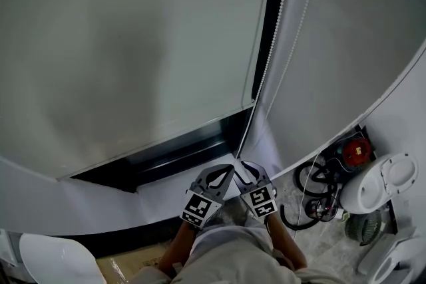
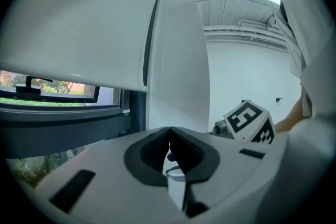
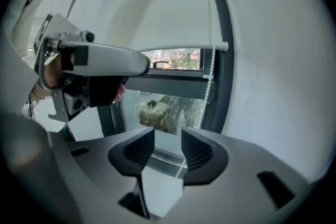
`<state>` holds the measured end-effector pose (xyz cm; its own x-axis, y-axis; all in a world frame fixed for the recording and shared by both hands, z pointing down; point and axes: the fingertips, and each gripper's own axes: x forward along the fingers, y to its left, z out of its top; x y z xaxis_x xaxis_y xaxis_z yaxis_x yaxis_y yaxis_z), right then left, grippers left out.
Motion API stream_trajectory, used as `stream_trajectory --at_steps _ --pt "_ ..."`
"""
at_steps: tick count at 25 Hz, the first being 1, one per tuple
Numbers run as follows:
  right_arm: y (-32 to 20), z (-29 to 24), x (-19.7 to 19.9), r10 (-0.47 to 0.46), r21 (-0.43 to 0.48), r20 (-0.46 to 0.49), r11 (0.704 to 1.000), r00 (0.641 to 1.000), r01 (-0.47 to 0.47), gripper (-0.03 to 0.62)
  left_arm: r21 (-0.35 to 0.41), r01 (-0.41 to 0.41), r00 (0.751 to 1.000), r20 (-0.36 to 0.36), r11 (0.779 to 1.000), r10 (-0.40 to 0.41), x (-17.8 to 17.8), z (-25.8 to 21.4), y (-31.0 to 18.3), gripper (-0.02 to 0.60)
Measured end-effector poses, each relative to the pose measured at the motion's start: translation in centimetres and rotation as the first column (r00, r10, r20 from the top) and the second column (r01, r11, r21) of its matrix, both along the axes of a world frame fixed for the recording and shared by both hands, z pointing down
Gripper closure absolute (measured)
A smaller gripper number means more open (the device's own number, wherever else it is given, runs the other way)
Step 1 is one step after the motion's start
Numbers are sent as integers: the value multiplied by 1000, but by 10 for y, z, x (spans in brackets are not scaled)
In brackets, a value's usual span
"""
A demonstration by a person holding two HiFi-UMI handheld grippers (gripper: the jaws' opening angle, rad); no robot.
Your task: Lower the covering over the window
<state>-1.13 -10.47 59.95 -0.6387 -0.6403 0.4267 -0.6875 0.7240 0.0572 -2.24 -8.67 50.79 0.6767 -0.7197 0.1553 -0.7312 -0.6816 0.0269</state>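
**Asker:** Where was the blind relative to your claws?

**Me:** The white roller blind (image 1: 133,43) hung in front of me, above both claws. Its bottom bar (image 3: 173,45) sat well above my right claw (image 3: 168,136), and a strip of window glass (image 3: 168,107) was bare beneath it. The bead cord (image 1: 266,63) dropped along the blind's right edge, past the dark window frame (image 1: 180,149), down to where my two claw tips sat side by side over the white sill (image 1: 166,186).

**Asker:** And the claws themselves?

**Me:** My left claw (image 2: 169,128) was clenched, its dark pads pressed tip to tip. I couldn't tell whether the cord was pinched between them. My right claw was released, with its ribbed pads standing apart. A thin pale line crossed the gap between them, but the pads pressed on nothing.

**Asker:** What did the things look like?

**Me:** The blind was a smooth, matte sheet and its bar a slim, rounded rail. The cord was a string of tiny white beads. The frame was flat and dark, and the glass showed green trees outside.
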Motion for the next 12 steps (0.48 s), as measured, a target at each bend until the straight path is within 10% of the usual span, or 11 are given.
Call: stream_trajectory --at_steps 12 --pt "16 -103 17 23 157 199 986 980 -55 497 89 62 998 -33 994 -59 -25 -31 0 569"
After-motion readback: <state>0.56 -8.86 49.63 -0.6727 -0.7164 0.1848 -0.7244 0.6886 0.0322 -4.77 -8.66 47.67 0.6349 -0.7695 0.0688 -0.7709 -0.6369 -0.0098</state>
